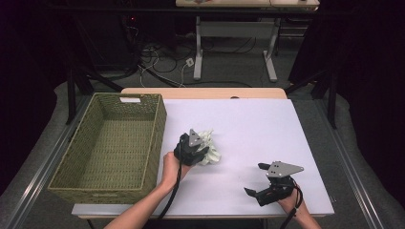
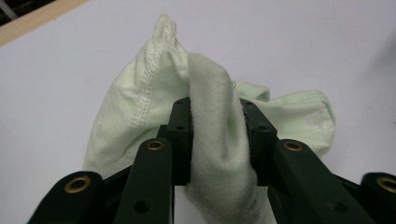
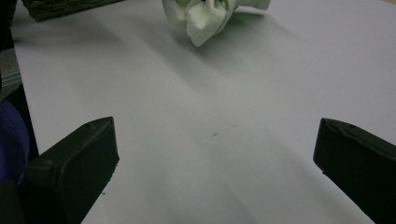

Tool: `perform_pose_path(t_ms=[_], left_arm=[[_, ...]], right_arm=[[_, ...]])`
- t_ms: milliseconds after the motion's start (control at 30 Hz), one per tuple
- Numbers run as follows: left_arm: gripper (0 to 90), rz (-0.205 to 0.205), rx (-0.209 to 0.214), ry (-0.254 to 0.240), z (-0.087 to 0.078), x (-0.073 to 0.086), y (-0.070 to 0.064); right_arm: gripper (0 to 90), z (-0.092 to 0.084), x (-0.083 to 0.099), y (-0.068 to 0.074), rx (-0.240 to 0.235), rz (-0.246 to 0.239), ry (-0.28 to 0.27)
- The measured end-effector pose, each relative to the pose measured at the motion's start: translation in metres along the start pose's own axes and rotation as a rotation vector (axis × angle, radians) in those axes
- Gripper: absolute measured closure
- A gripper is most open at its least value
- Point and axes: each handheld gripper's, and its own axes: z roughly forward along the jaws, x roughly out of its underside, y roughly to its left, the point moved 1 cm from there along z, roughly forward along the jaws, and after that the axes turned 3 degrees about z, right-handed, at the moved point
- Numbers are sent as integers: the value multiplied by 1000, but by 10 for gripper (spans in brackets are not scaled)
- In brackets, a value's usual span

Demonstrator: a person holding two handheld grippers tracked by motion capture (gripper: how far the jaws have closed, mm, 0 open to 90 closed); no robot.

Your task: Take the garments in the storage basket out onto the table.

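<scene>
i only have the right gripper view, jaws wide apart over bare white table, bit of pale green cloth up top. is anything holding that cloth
Observer: Yes, the left gripper is shut on a fold of the pale green cloth.
Operator: whats that woven edge top left
Observer: A wicker basket at the table's left side, nothing visible inside.
Operator: where am i relative to the cloth
Observer: The right gripper sits near the table's front right, apart from the cloth.
</scene>
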Motion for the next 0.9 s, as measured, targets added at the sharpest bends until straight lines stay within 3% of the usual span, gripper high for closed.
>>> perform_pose_path(t_ms=[33,267,367,633,900], left_arm=[[696,-10,20,13,4,2,-1],[691,10,22,45,16,8,-4],[686,-10,37,69,21,14,-5],[665,-3,44,68,24,19,-4],[486,-10,24,86,21,18,-4]], right_arm=[[0,0,0,0,0,3,5],[0,0,1,-2,-3,9,10],[0,1,1,-2,-11,11,9],[0,3,0,-1,-13,6,21],[0,2,0,-2,-10,7,16]])
